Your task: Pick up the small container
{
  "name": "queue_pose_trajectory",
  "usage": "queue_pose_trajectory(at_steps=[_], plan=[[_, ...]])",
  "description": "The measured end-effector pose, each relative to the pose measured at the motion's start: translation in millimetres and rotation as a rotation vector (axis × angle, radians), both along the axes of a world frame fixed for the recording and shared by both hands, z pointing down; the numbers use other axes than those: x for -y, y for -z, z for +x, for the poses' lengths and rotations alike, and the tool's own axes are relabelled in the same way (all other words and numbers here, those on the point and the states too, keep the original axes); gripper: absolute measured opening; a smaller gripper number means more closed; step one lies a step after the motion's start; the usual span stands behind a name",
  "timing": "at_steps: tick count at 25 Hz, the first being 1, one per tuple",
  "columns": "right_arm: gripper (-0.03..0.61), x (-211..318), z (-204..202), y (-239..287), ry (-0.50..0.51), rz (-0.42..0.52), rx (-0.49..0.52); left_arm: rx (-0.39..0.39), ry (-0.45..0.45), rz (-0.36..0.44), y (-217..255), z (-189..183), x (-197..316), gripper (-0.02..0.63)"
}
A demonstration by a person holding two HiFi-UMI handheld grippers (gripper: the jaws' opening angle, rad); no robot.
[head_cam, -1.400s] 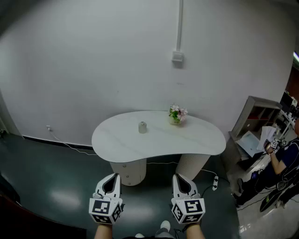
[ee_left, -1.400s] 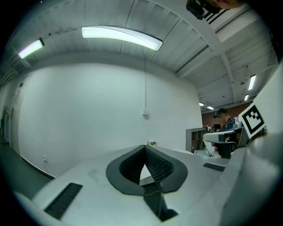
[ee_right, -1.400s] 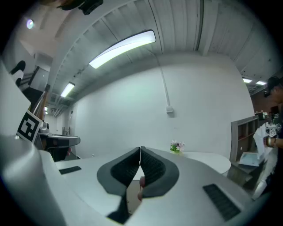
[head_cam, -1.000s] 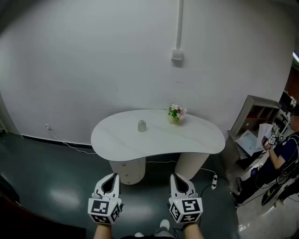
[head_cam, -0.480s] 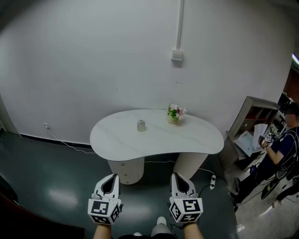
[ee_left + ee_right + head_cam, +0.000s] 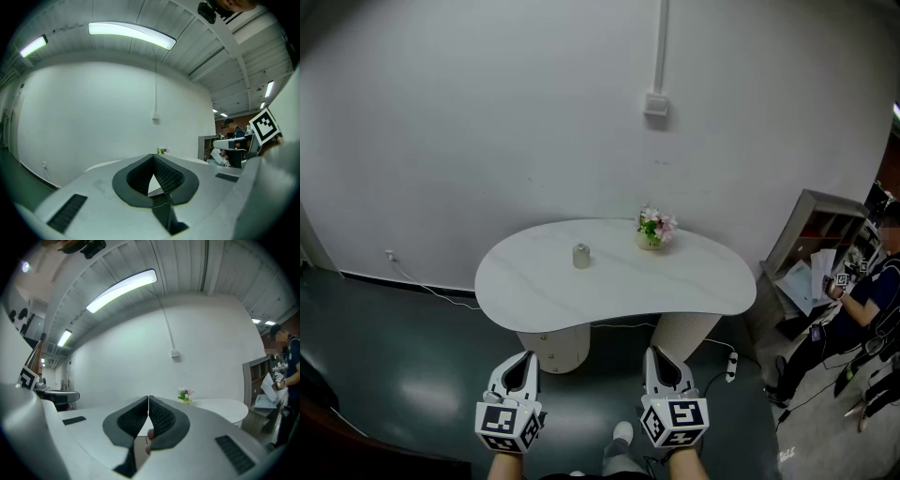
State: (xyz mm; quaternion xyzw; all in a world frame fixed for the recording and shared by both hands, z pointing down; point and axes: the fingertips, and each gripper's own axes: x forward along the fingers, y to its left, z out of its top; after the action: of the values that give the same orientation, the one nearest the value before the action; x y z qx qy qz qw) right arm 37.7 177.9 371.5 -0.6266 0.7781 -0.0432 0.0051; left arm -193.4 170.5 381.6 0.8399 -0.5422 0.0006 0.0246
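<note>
A small grey container [image 6: 581, 256] stands upright on the white kidney-shaped table [image 6: 703, 286], left of its middle and toward the back. Both grippers hang well short of the table's near edge, over the dark floor. My left gripper [image 6: 523, 360] is shut with nothing between its tips. My right gripper [image 6: 660, 357] is also shut and empty. In the left gripper view the closed jaws [image 6: 153, 157] hide most of the table. In the right gripper view the shut tips [image 6: 148, 398] meet in front of the table; the container is hidden there.
A small pot of pink flowers [image 6: 653, 230] stands at the table's back, right of the container. A grey shelf unit [image 6: 820, 230] and a seated person [image 6: 872, 300] are at the right. Cables [image 6: 431, 289] run along the floor by the wall.
The table has drawn slightly nearer and larger in the head view as both grippers moved forward a little. Both stay shut. The person at the right has shifted.
</note>
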Motion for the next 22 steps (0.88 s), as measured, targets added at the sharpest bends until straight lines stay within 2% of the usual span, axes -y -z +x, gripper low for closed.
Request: queue_pose_trajectory(at_steps=[14,22], plan=[[0.066,132,53,-20,0.039,-0.043,0.036,0.010,0.049,-0.036,-11,55,122,0.011],[0.066,186,84,-12,0.096,-0.045,0.032,0.037,0.091,-0.042,3,95,170,0.011]])
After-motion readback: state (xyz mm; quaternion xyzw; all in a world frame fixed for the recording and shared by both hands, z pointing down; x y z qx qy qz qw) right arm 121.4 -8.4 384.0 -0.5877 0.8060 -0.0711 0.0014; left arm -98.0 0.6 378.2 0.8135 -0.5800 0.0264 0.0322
